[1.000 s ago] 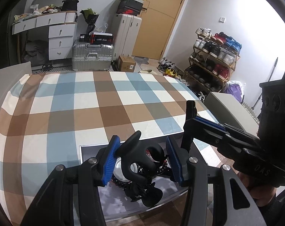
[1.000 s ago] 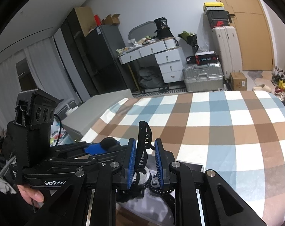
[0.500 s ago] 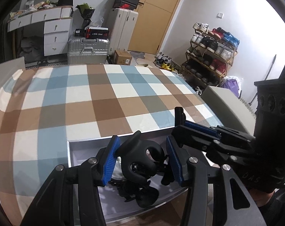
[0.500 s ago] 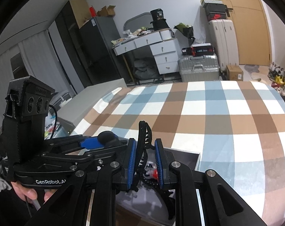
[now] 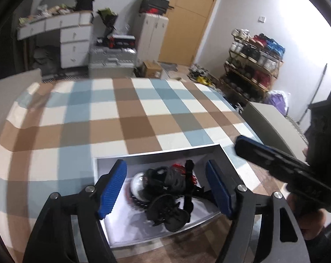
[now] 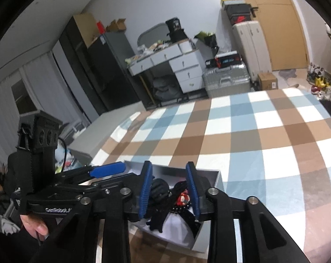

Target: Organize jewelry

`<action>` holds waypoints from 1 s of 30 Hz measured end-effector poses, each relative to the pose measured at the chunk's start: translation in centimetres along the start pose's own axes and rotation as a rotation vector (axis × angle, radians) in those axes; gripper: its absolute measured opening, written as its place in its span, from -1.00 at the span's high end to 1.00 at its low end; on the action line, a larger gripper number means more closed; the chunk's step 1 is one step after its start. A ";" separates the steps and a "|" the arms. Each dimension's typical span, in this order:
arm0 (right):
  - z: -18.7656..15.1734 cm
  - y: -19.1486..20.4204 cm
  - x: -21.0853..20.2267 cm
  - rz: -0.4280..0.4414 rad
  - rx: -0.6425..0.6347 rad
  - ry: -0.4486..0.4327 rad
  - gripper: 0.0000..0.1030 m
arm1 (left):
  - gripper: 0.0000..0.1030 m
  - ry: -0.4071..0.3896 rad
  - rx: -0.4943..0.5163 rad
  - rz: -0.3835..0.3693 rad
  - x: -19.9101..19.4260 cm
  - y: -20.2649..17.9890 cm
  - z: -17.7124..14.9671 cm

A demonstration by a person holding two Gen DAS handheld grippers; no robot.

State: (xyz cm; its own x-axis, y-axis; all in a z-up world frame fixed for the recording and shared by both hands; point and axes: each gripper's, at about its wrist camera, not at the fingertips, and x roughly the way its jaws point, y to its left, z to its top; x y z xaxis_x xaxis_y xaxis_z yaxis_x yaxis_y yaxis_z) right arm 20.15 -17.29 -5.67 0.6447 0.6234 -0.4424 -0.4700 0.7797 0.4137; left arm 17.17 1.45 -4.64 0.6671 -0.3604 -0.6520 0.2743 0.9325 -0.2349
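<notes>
A shallow white box (image 5: 156,153) sits at the near edge of the checked tablecloth. Inside lies a black hair claw clip (image 5: 165,182) with dark bead strings, a red piece (image 5: 178,167) and a silver round item (image 5: 137,184). My left gripper (image 5: 165,188) is open above the box, its blue pads wide apart around the clip without touching it. My right gripper (image 6: 168,188) is open over the same box (image 6: 218,177), with the clip (image 6: 160,189) and a red bead (image 6: 183,198) between its pads. The right gripper also shows in the left wrist view (image 5: 264,153).
The checked tablecloth (image 5: 121,118) stretches beyond the box. Behind it stand a white desk (image 5: 73,37), silver suitcases (image 5: 113,63), a shoe rack (image 5: 255,63) and a grey panel (image 5: 272,120) at the right. The table's wooden edge (image 5: 178,247) lies just below the box.
Both grippers have opened and let go of the black claw clip, which now lies in the box. The right gripper has drawn back to the right in the left wrist view.
</notes>
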 end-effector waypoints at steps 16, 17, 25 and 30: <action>-0.7 3.4 -7.6 -0.073 -0.048 -0.261 -0.83 | -0.81 -0.277 0.030 0.251 -6.0 -1.8 -1.3; -0.9 3.9 -8.2 -0.072 -0.066 -0.284 -0.84 | -0.82 -0.290 0.027 0.268 -6.3 -1.8 -1.5; -2.8 6.5 -10.4 -0.053 -0.185 -0.357 -1.00 | -0.97 -0.422 0.000 0.329 -8.4 -2.1 -4.1; -4.5 7.4 -11.1 -0.068 -0.211 -0.373 -1.00 | -0.97 -0.475 -0.005 0.328 -9.4 -2.0 -5.1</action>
State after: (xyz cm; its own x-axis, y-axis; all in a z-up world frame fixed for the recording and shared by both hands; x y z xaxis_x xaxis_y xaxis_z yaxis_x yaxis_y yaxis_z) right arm 6.83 -18.19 -1.29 0.8340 0.5363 -0.1293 -0.5068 0.8374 0.2048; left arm 6.81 3.08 -1.78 0.9549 -0.0218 -0.2961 -0.0017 0.9969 -0.0790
